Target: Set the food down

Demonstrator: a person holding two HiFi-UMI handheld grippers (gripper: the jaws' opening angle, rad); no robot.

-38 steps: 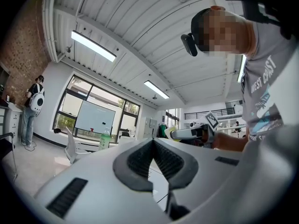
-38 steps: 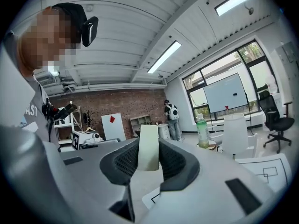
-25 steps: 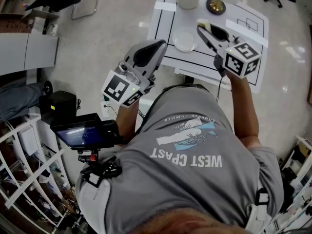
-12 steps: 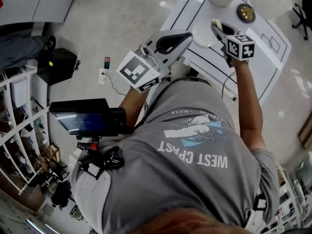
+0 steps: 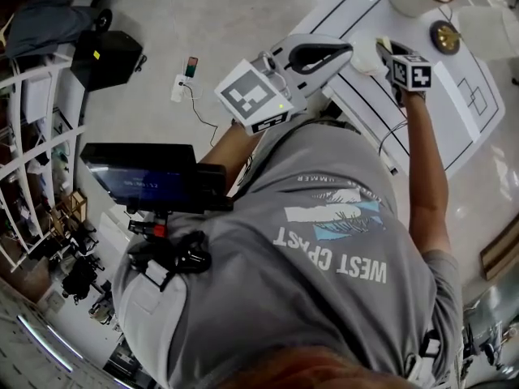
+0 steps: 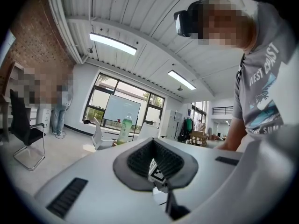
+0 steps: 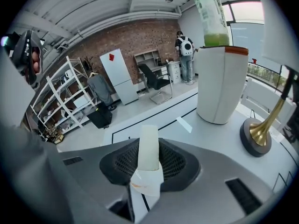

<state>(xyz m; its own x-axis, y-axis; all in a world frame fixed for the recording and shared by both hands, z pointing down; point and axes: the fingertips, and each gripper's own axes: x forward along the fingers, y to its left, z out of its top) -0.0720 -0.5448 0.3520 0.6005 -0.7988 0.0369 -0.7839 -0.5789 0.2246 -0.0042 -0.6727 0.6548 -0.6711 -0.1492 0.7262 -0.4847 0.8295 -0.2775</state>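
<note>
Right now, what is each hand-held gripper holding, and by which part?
Right hand-held gripper: pale food stick, pinched mid-length just above its wrapper. Left hand-held gripper: nothing, jaws shut.

White desk (image 5: 459, 113) ruled with black outlines, carrying a few standing items.

In the right gripper view its top (image 7: 219, 141) is crossed by black lines and bears a short strip of white tape (image 7: 185, 123). A tall white container with an orange rim (image 7: 222, 85) stands on it. A bottle of green liquid (image 7: 210, 15) rises just behind or out of the container; which one cannot be told. Near the container stands a brass-coloured stem on a dark round base (image 7: 255, 138).
</note>
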